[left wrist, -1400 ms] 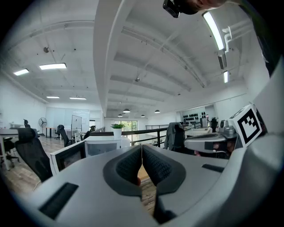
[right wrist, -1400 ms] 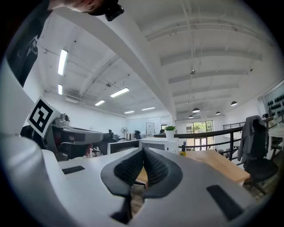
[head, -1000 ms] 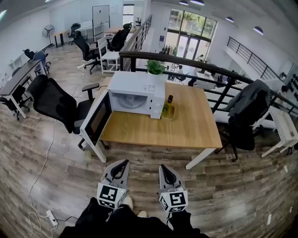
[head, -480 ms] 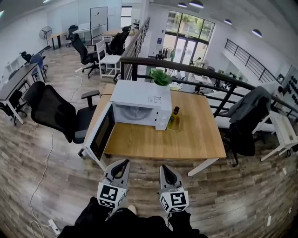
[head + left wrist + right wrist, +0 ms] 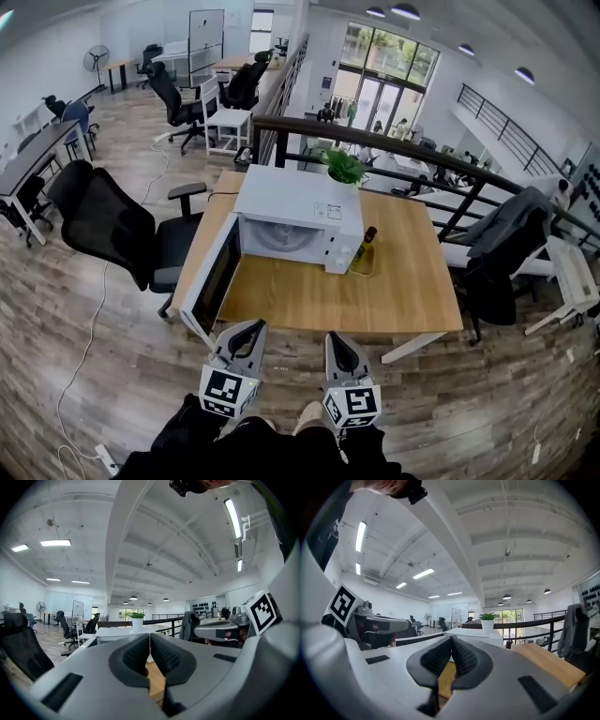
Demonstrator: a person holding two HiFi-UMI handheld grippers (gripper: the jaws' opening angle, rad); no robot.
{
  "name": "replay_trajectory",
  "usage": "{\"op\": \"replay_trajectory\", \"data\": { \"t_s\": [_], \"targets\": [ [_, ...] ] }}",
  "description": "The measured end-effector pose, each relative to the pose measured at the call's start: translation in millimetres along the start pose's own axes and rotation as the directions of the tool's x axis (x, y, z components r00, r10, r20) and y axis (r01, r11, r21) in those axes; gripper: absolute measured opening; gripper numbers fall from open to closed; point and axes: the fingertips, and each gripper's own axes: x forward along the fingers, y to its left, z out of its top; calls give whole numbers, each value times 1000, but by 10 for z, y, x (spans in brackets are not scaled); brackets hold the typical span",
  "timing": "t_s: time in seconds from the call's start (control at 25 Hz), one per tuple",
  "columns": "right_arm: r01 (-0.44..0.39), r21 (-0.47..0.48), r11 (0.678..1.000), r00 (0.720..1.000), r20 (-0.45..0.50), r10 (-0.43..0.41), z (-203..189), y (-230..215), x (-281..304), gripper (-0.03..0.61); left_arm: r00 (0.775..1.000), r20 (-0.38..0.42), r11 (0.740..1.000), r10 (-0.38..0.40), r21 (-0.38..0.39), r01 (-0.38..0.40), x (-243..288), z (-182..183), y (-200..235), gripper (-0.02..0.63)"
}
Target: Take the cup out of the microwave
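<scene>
A white microwave point(image 5: 298, 211) stands on the wooden table point(image 5: 375, 300), its door point(image 5: 214, 281) swung open to the left. The cavity looks pale and I cannot make out a cup in it. My left gripper point(image 5: 251, 325) and right gripper point(image 5: 335, 336) are held side by side just short of the table's near edge, pointing level at it. Both are shut with nothing between the pads. In the left gripper view the jaws of the left gripper point(image 5: 149, 641) meet in front of the microwave point(image 5: 117, 632); the right gripper point(image 5: 451, 644) also shows closed jaws.
A dark bottle point(image 5: 366, 249) stands on a small tray right of the microwave, a potted plant point(image 5: 345, 167) behind it. A black office chair point(image 5: 112, 225) is left of the table. A dark railing point(image 5: 450, 169) runs behind, and a chair with a jacket point(image 5: 502, 234) stands at the right.
The table and microwave have come nearer and shifted right in the head view as both grippers advanced toward the table's edge. Both grippers stayed shut.
</scene>
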Motion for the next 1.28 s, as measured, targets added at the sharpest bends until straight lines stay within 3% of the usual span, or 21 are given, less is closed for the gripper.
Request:
{"op": "replay_trajectory", "data": {
  "t_s": [0.28,0.56,1.28],
  "targets": [
    [-30,6,1000,1000,-8,30,-39,-164,367,15,1000,3,999,31,-13,-31,318,8,184,25],
    [-103,25,994,994,-28,104,-192,-577,1178,15,994,-35,994,104,-21,-105,1011,-138,545,25],
    [-273,101,957,944,-165,287,-910,-1167,3168,15,951,-169,956,260,-91,-278,2419,-784,1547,25]
  ]
}}
